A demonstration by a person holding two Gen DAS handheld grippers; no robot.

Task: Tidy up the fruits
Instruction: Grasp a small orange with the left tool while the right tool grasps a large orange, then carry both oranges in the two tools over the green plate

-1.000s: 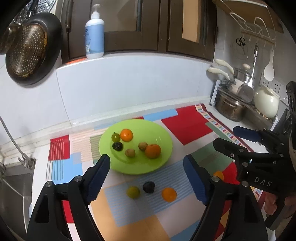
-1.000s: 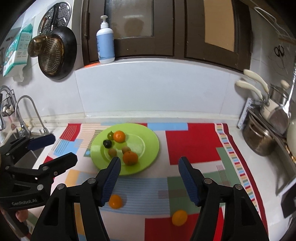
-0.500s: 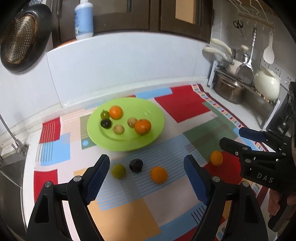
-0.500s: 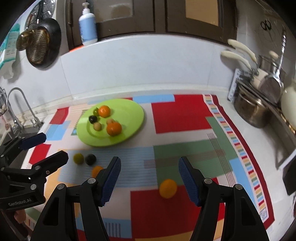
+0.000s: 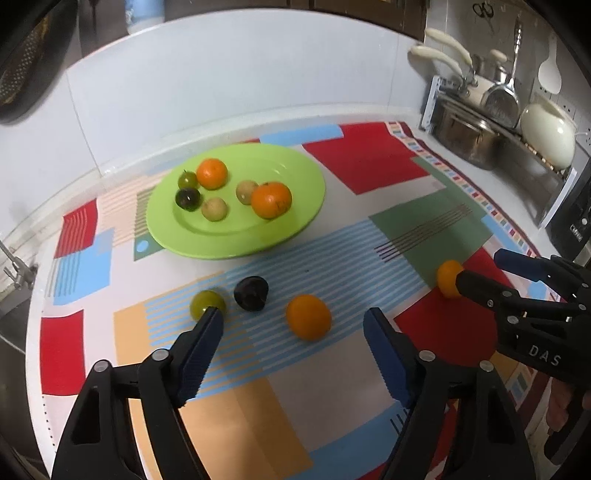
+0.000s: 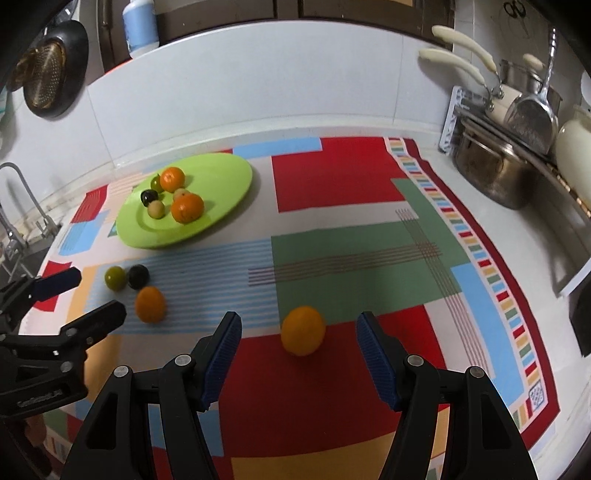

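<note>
A lime-green plate (image 5: pixel 295 229) (image 6: pixel 229 206) holds several small fruits, among them two oranges. Loose on the patterned mat lie a green fruit (image 5: pixel 205 302) (image 6: pixel 115 277), a dark fruit (image 5: pixel 251 292) (image 6: pixel 138 276), an orange (image 5: pixel 308 316) (image 6: pixel 150 303) and a second orange (image 6: pixel 303 330) (image 5: pixel 447 281). My left gripper (image 5: pixel 293 328) hovers over the first orange; its jaws are closing, with the pads clear of the fruit. My right gripper (image 6: pixel 297 332) stands open with the second orange between its blue pads, not touching.
A steel pot (image 6: pixel 491 177) and a cream kettle (image 5: pixel 546 136) stand on a rack at the right. A tap and sink (image 6: pixel 14 236) lie at the left edge. A pan (image 6: pixel 51 85) hangs on the wall, with a soap bottle (image 6: pixel 140 26) above.
Both grippers have come down and tilted toward the mat, so the loose fruits look larger and nearer. The left jaws have narrowed a little. No fruit has moved.
</note>
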